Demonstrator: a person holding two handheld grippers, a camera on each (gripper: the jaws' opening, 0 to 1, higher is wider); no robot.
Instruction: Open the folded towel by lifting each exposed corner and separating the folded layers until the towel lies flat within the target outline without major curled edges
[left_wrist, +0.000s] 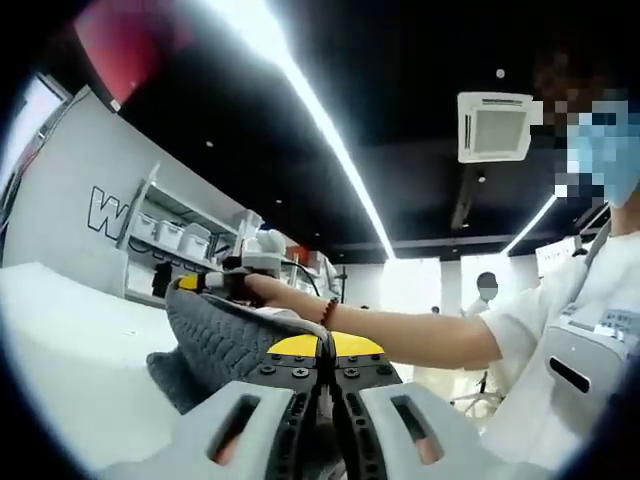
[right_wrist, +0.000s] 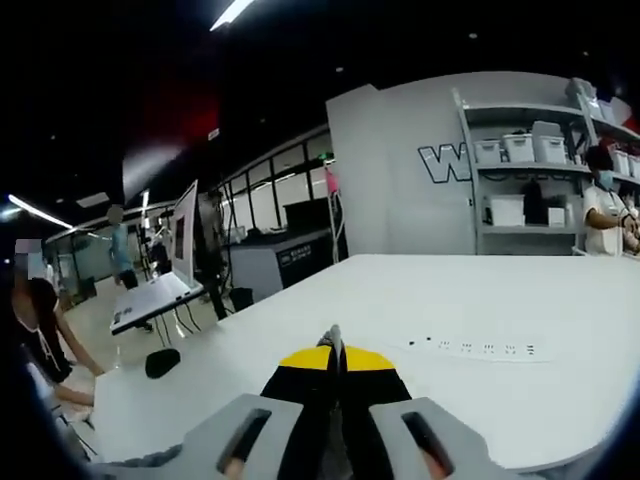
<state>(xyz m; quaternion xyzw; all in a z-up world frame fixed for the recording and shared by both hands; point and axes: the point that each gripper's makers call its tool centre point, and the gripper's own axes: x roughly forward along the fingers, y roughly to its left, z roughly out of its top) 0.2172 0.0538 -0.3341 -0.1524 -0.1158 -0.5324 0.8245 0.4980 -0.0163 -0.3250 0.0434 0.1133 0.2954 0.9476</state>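
Left gripper (left_wrist: 325, 345) low over the white table (left_wrist: 70, 350), yellow-tipped jaws pressed together on a fold of the grey towel (left_wrist: 215, 340), cloth visible between the tips. Towel bunched and lifted in a ridge, one end raised toward the right gripper (left_wrist: 205, 283), held by the person's hand (left_wrist: 268, 290) with a beaded bracelet (left_wrist: 327, 311); whether that far end is actually pinched, impossible to tell there. In the right gripper view, right gripper (right_wrist: 335, 352) above the table (right_wrist: 420, 300), jaws closed with a thin grey edge of cloth poking up between the tips. Power strip (right_wrist: 470, 347) lying on the table just beyond. Shelving with white bins (right_wrist: 520, 148) against the far wall.
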